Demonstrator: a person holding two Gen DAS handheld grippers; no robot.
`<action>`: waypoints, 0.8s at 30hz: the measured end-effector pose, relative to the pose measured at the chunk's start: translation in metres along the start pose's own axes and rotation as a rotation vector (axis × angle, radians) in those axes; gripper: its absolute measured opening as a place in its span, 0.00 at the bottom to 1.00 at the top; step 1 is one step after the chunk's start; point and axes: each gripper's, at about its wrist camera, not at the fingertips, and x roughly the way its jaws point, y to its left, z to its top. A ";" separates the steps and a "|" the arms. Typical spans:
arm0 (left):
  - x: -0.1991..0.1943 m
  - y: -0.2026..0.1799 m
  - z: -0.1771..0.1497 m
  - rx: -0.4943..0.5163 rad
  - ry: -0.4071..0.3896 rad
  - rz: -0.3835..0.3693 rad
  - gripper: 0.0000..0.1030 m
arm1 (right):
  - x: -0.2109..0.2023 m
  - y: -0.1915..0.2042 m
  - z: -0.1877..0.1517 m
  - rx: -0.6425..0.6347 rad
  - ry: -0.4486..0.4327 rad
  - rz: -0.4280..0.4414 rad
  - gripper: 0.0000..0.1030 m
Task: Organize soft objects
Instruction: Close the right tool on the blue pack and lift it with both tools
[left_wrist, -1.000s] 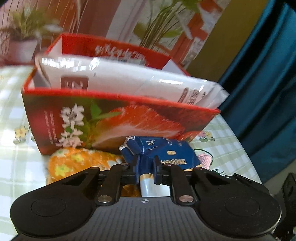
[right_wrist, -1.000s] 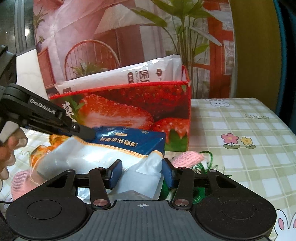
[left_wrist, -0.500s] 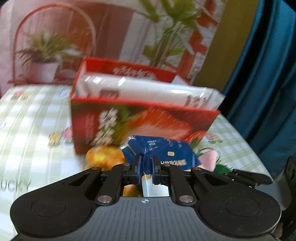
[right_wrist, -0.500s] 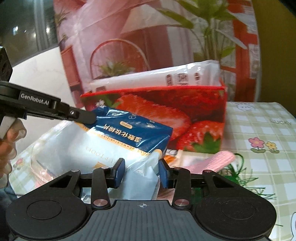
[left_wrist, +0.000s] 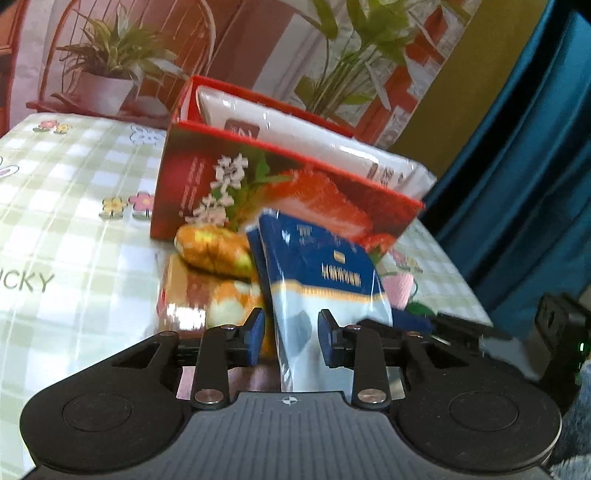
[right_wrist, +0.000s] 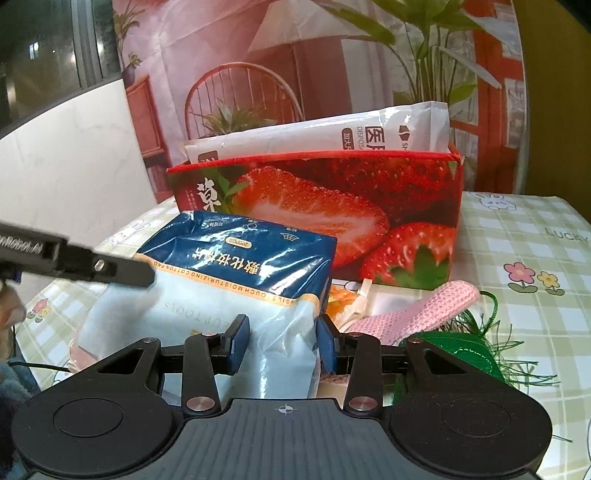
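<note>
A blue and white pack of cotton pads (right_wrist: 240, 266) is held up in front of the red strawberry box (right_wrist: 332, 199). My right gripper (right_wrist: 282, 341) is shut on the pack's white lower end. In the left wrist view the same pack (left_wrist: 321, 266) stands on edge between the pads of my left gripper (left_wrist: 291, 339). The left jaws are opening, and a gap shows beside the left pad. One left finger (right_wrist: 92, 266) lies against the pack's upper left side. A large white pack (left_wrist: 295, 129) stands inside the box (left_wrist: 295, 192).
An orange flowered soft item (left_wrist: 210, 251) lies before the box on the checked tablecloth (left_wrist: 74, 206). A pink knitted piece (right_wrist: 424, 310) and a green tasselled item (right_wrist: 461, 350) lie to the right. A blue curtain (left_wrist: 535, 166) hangs beyond the table's right edge.
The left jaws, earlier clamped on the pack's blue corner, have spread apart. The left hand has drawn back from the box. The right gripper keeps its grip, and the pack has tilted upward.
</note>
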 end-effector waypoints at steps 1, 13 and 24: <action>0.001 0.000 -0.003 0.010 0.005 0.009 0.19 | 0.000 0.000 0.000 0.002 0.000 0.001 0.36; 0.014 0.008 -0.013 -0.002 0.032 0.016 0.13 | 0.002 0.000 -0.001 -0.004 0.026 -0.036 0.42; 0.005 -0.001 -0.009 0.043 0.000 0.028 0.11 | -0.012 -0.008 0.007 0.025 0.026 0.000 0.12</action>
